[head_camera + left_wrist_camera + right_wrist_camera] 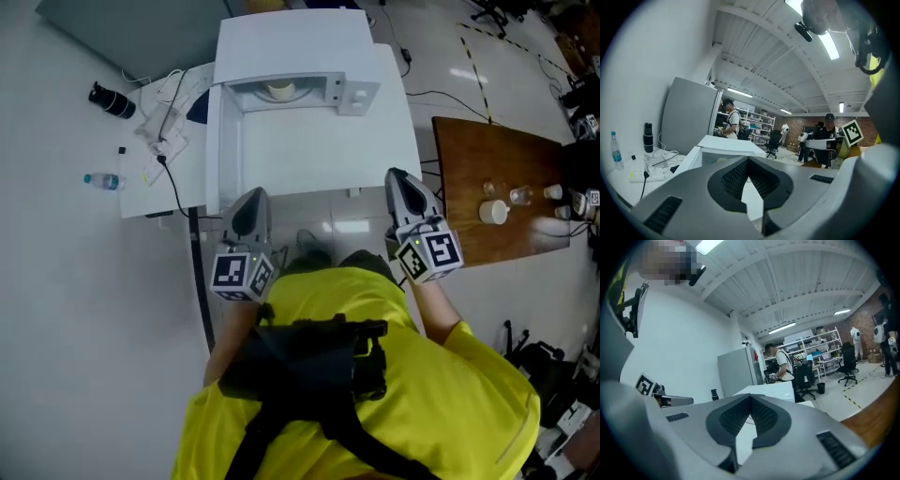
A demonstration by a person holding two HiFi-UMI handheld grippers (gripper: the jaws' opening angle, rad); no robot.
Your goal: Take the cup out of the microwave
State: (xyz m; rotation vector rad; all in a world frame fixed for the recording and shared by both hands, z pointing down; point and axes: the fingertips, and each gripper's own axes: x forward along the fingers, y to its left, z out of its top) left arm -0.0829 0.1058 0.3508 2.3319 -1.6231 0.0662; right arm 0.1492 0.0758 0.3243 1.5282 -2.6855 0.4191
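The white microwave (291, 42) stands at the far end of a white table (309, 155), its front open toward me. Inside its cavity sits a pale cream cup (279, 91). My left gripper (253, 195) hovers over the table's near edge on the left, shut, nothing in it. To the right, also at the near edge, my right gripper (397, 175) is shut and empty. Both point at the microwave from well short of it. In the left gripper view the shut left gripper (749, 160) faces the microwave (724, 145). The right gripper view shows the shut right gripper (751, 397).
Left of the microwave lie a water bottle (103, 181), a black cylinder (112, 99) and a tangle of cables with a power strip (164, 131). At the right, a brown wooden table (487, 159) carries small cups (494, 212). People stand in the room behind.
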